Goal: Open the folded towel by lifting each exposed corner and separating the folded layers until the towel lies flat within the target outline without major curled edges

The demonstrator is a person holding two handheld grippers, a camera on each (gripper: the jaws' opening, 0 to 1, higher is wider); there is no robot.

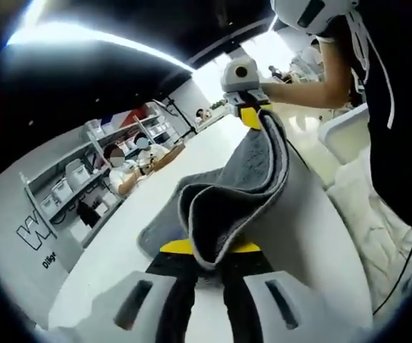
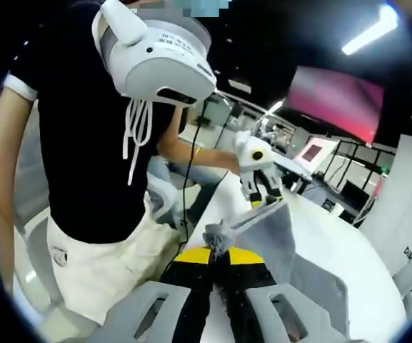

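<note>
While both claws pinch it, towel (image 1: 241,182) hangs.

In the left gripper view the towel (image 1: 241,186) hides the gap between the left tool's (image 1: 207,256) tips, so the grip there can't be seen. Beyond that tool, the towel's far corner covers the right tool's (image 1: 252,116) tips. The surface (image 1: 313,236) under the draped cloth is hidden. The shelves (image 1: 70,182) well behind are too blurred to tell their contents.
</note>
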